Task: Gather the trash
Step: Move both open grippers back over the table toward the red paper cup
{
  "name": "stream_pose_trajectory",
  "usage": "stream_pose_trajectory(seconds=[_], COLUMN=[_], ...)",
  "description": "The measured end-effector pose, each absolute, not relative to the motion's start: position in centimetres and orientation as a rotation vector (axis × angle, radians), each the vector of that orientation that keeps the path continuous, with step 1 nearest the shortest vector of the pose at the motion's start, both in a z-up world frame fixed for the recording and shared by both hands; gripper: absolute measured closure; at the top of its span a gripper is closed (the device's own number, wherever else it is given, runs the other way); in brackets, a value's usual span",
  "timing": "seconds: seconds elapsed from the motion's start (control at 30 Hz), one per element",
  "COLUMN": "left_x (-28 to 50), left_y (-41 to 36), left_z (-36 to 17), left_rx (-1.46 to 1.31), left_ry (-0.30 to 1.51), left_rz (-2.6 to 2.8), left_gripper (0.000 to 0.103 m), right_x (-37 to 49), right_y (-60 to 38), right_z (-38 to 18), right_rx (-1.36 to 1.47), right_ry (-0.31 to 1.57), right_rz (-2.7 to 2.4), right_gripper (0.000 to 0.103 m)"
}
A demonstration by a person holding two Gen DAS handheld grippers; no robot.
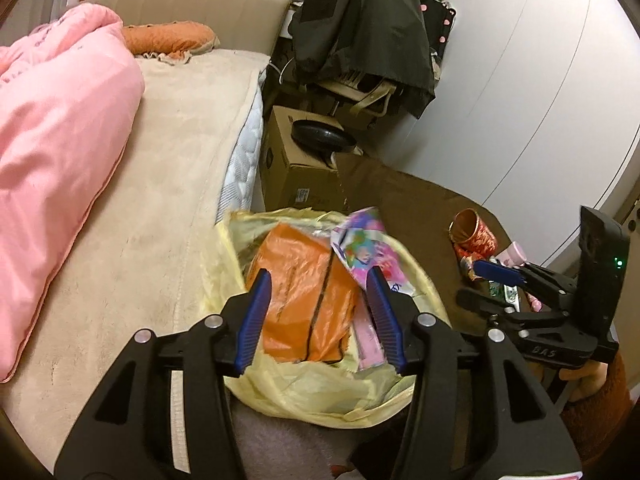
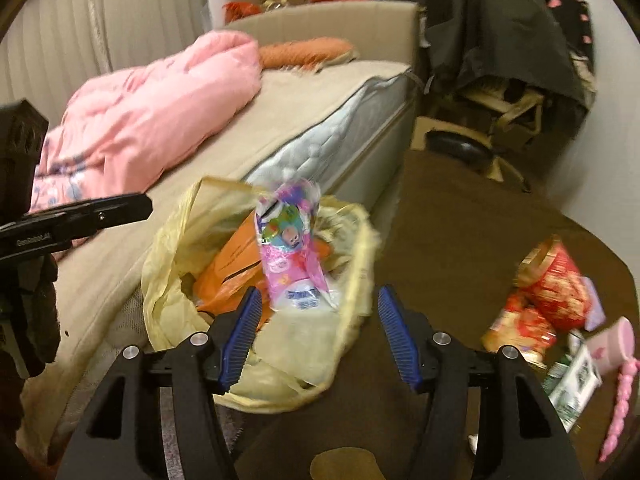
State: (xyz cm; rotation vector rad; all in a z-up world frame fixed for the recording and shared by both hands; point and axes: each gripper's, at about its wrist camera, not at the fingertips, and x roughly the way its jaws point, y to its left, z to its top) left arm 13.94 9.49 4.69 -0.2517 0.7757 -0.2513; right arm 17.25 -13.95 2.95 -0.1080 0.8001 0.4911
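A yellow trash bag [image 1: 304, 392] stands open beside the bed, with an orange plastic bag [image 1: 304, 292] inside. A pink printed wrapper [image 2: 290, 248] is blurred above the bag's mouth, free of both grippers; it also shows in the left wrist view [image 1: 360, 248]. My left gripper [image 1: 318, 316] is open and empty just over the bag. My right gripper [image 2: 320, 332] is open and empty at the bag's right rim. More trash lies on the brown floor to the right: a red paper cup [image 2: 560, 280], red wrappers [image 2: 520, 332], a green-white carton [image 2: 576, 380] and a pink cup [image 2: 616, 344].
The bed [image 1: 152, 200] with a pink duvet [image 1: 52, 152] lies left of the bag. A cardboard box [image 1: 296, 160] with a black pan and a chair draped in dark clothing [image 1: 360, 28] stand behind. A white wardrobe [image 1: 540, 80] is at right.
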Motion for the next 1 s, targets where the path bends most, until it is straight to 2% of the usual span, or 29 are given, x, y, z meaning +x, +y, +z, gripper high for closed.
stream_pose_trajectory(seconds=[0.1,0.17,0.63,1.0], left_x=[13.9,13.8,15.3,21.5], left_y=[8.1,6.8,-5.5,-16.9], left_z=[5.3,5.5,7.0,2.6], left_rx=[-0.236,-0.224,-0.134,-0.041], left_ry=[0.759,0.746,0.608,0.689], left_rz=[-0.267,-0.284,-0.474,-0.633], left_gripper=[0.056,0.056,0.056,0.056], right_x=[16.5,15.9,11.0,12.1], right_y=[-17.2,-19.2,-34.1,-42.3], right_z=[3.8,4.1,7.3,4.0], right_rx=[-0.063,-0.042,0.006,0.051], right_ry=[0.772,0.751,0.57,0.618], right_rz=[0.438,0.411,0.154,0.02], right_gripper=[0.046,0.038,0.038,0.038])
